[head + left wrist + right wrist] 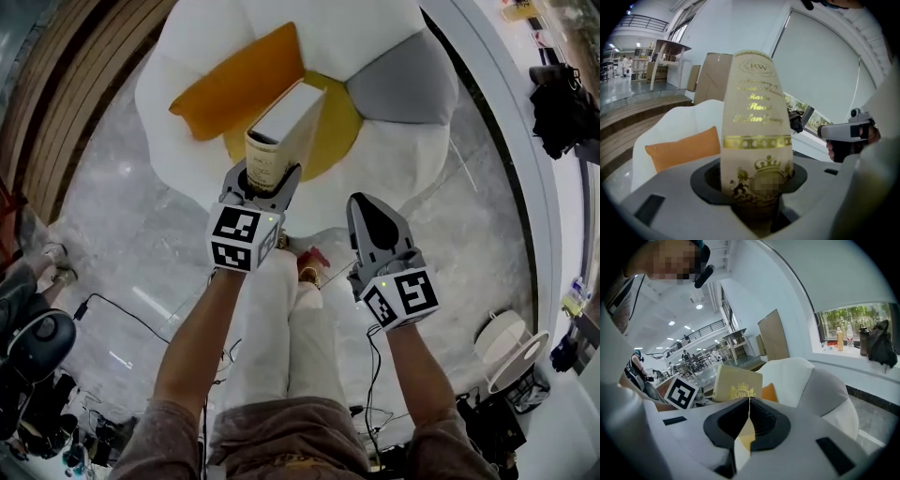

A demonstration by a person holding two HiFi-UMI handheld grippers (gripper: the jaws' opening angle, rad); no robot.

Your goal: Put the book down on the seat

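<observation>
Book [286, 127] held over the seat [394, 159] by the left gripper [265, 180]

The left fingers are clamped on the lower end of the cream, gold-stamped book, which juts out above the white seat's yellow middle, beside an orange cushion [239, 84]. The right gripper [372, 214] hangs just beside it, fingers together and empty.

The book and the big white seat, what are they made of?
The book looks like stiff card or cloth-covered board, matte cream, with shiny gold foil lettering; the white edge looks like paper pages. The seat is probably soft stuffed fabric, matte white, because it bulges in rounded puffs; can't be sure.
</observation>
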